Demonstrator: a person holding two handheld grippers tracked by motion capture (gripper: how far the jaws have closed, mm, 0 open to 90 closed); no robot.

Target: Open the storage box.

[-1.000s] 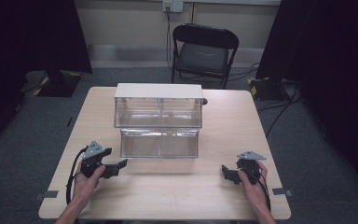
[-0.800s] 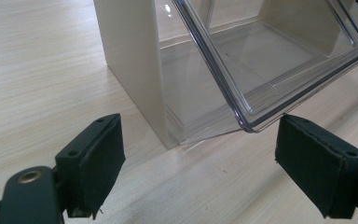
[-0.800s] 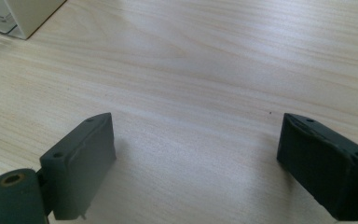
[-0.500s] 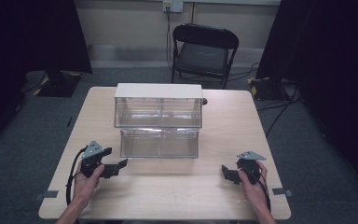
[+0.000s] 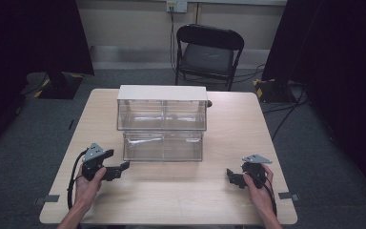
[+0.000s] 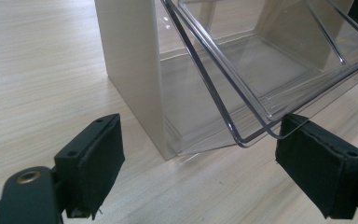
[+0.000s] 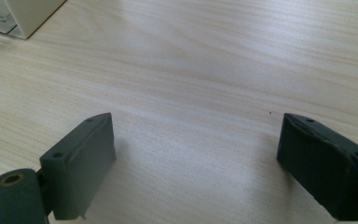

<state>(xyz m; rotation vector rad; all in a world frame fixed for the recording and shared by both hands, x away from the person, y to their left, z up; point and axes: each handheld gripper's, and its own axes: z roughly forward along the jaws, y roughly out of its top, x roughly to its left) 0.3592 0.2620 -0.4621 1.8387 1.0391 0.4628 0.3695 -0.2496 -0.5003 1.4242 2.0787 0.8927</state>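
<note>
Holding both grippers spread and empty, you face the clear drawer [image 5: 163,145] pulled out at frame centre, its long axis running left to right. Your left gripper [image 5: 116,170] sits nearer it than your right gripper [image 5: 232,177].

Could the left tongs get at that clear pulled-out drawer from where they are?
Probably yes: the left tongs are open, the clear drawer lies just ahead, and only bare table lies between.
</note>
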